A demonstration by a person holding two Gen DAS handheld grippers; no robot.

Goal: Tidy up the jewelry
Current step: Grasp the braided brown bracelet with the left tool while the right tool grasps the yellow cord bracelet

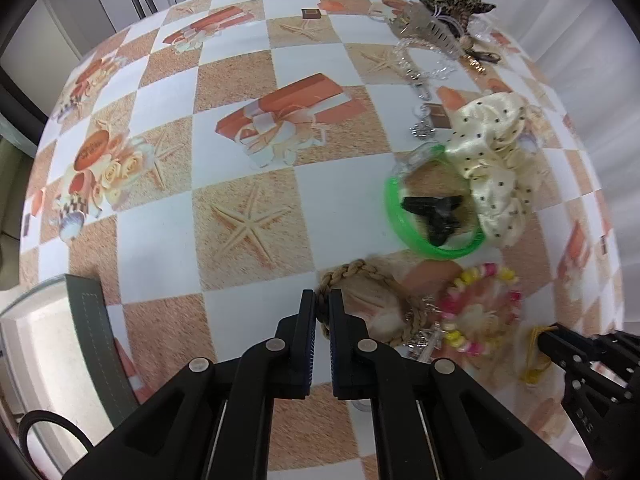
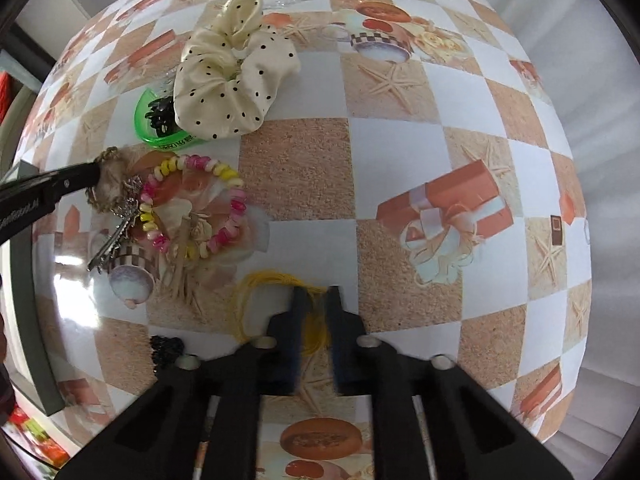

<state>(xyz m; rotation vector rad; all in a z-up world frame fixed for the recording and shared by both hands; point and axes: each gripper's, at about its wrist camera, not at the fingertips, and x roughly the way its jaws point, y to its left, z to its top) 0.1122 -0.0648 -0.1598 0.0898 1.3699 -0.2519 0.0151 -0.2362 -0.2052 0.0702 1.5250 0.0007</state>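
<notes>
Checkered cloth covers the bench (image 1: pixel 248 184), and nearly all the jewelry is still loose around the green bangle (image 1: pixel 400 220). Below it, the left hand-held gripper (image 1: pixel 322 304) is clenched on the braided bracelet (image 1: pixel 352 270); farther right, the right hand-held gripper (image 2: pixel 316 300) pinches the yellow cord (image 2: pixel 260 280).

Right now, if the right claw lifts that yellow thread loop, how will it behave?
The yellow thread loop looks like thin bundled strands, so it probably droops limply. Likely very light. With the right claw pinching only one side, loose strands might slip out.
</notes>
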